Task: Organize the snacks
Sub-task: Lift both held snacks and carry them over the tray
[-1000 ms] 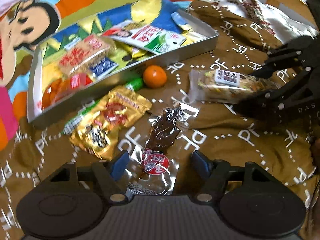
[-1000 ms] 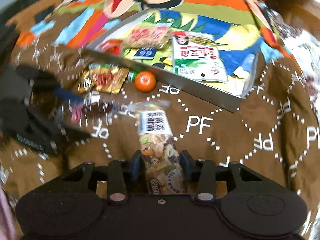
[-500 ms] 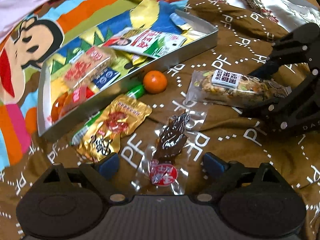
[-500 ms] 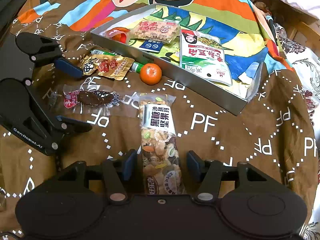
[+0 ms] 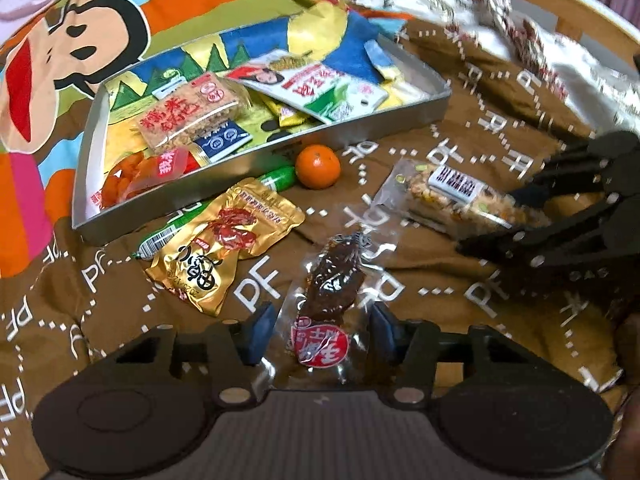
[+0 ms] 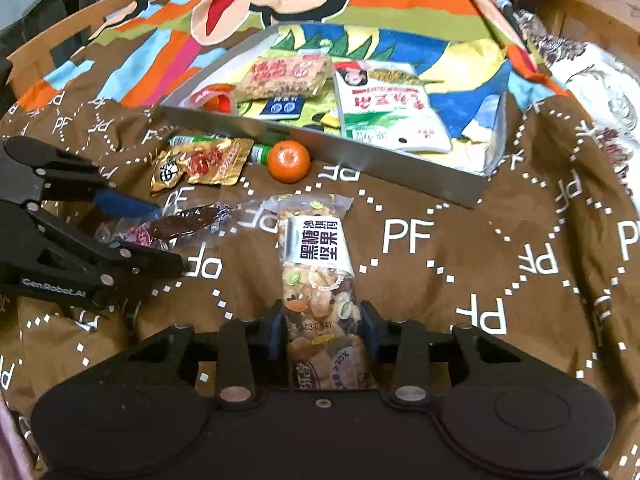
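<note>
The left gripper (image 5: 320,330) straddles the near end of a clear packet of dark meat (image 5: 330,292) lying on the brown cloth (image 5: 460,320); its jaws have just been closing, yet the blue pads (image 5: 258,330) stand a little off the wrapper's sides, so the packet lies between them unclamped. The right gripper (image 6: 322,330) has also just been closing, and its fingers (image 6: 276,332) press both sides of the nut bag (image 6: 316,276), whose far end rests on the cloth and points toward the tray. From the right wrist view the left gripper (image 6: 160,236) shows at the left edge, its two arms apart around the meat packet (image 6: 176,226). From the left wrist view the right gripper (image 5: 500,220) shows at the right edge, on the nut bag (image 5: 452,196). The metal tray (image 5: 360,124) sits on the far part of the cloth, over a bright cartoon blanket (image 5: 80,40). Inside it lie a rice-cracker pack (image 5: 188,112), a small blue packet (image 5: 220,142), a red-orange packet (image 5: 136,172) at the left end, and a white-and-green bag (image 5: 316,84) toward the right. Just outside the tray's near wall sit an orange (image 5: 318,166), touching a green tube (image 5: 276,178) that runs along the wall, and a gold pouch (image 5: 224,248) lying partly over the tube. The meat packet lies between the gold pouch and the nut bag, apart from both.
</note>
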A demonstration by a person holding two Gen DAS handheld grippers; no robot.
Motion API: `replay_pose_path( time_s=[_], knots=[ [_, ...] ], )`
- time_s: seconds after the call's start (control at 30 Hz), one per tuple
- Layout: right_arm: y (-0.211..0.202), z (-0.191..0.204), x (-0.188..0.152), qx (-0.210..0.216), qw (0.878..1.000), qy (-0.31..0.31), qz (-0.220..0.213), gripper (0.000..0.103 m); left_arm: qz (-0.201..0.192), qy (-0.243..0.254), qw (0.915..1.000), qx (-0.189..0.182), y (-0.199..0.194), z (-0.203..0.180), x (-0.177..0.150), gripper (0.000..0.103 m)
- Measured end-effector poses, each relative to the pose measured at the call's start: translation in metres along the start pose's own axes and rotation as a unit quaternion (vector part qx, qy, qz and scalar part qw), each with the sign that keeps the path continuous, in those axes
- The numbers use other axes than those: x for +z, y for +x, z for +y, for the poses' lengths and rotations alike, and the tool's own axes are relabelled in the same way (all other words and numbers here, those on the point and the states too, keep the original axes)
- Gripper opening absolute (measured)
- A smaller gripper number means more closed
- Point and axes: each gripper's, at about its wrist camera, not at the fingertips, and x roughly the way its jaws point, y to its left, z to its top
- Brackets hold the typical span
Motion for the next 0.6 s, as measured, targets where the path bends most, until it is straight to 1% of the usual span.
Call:
replay_pose_path(
  time_s=[0.13,0.27,0.33,0.47,0.6],
  knots=[
    [-0.014,0.010,-0.002,-0.022,0.999,-0.028,-0.036,0.040,-0.008,-0.032,0.9993,-0.020,-0.008,-0.001,-0.002,0.053],
    [-0.024,0.022,-0.004,-0.049,0.995,-0.062,-0.068,0.040,-0.015,-0.042,0.9989,-0.014,-0.013,-0.005,-0.006,0.053],
    [-0.027,0.026,-0.005,-0.055,0.993,-0.072,-0.079,0.040,-0.025,-0.050,0.9984,-0.013,-0.018,-0.005,-0.006,0.052],
    [-0.029,0.030,-0.005,-0.070,0.989,-0.088,-0.094,0.040,-0.037,-0.088,0.9951,-0.026,-0.027,0.000,-0.007,0.052],
    [-0.031,0.029,-0.004,-0.074,0.988,-0.088,-0.106,0.040,-0.061,-0.090,0.9940,-0.015,-0.038,-0.002,-0.009,0.052]
  ],
)
